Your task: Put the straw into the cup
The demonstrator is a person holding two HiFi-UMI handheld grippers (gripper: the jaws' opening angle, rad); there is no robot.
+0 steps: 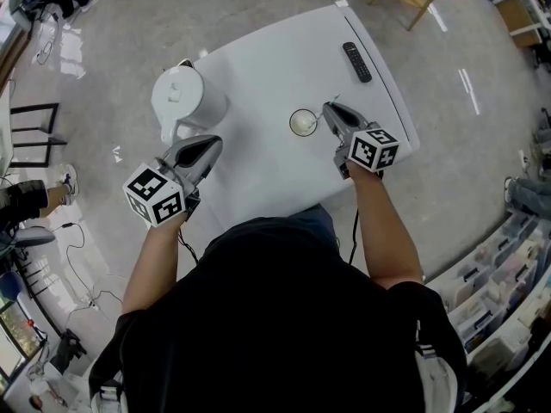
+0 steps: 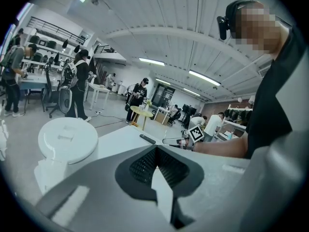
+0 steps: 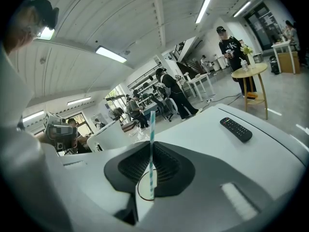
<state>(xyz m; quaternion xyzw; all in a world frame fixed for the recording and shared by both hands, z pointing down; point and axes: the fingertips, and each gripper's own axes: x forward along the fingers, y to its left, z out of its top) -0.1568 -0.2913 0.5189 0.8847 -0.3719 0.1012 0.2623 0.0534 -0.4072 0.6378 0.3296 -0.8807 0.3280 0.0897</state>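
Just by the cup [image 1: 303, 122], my right gripper [image 3: 150, 172] pinches the straw [image 3: 152, 129] upright by its shaft; it looks light and crushable, so a gentle hold suits.

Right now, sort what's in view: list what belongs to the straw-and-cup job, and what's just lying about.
Job:
- straw, clamped upright in the right gripper
- cup, on the table at that gripper's tip

Lying about:
- kettle, at the table's left edge
- remote, at the far side
- left gripper, shut and empty, beside the kettle
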